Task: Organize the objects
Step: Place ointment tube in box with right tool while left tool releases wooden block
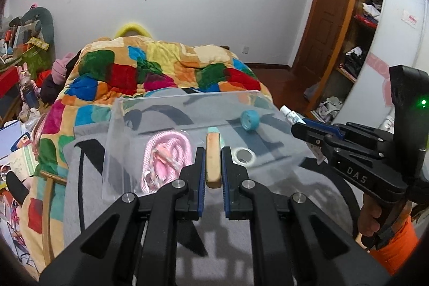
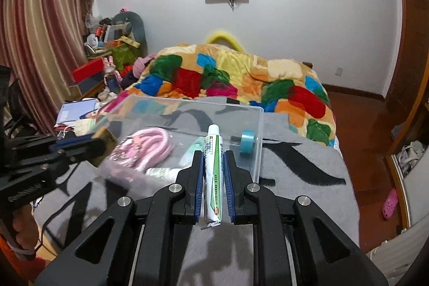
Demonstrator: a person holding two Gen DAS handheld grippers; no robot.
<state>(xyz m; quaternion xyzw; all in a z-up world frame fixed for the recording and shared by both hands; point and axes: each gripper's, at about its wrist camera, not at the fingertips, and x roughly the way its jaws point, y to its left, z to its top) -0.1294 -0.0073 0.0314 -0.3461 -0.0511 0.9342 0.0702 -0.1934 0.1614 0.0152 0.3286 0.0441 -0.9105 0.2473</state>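
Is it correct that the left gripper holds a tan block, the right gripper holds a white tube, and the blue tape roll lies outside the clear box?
Not quite. The blue tape roll lies inside the clear box, against its right wall, as the right wrist view shows. The rest stands: the left gripper holds the tan block, and the right gripper holds the white tube.

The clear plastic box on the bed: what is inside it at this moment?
Inside the clear box lie a pink cord bundle, a blue tape roll, a white tape roll and something mint-green, largely covered by the tube in the right gripper.
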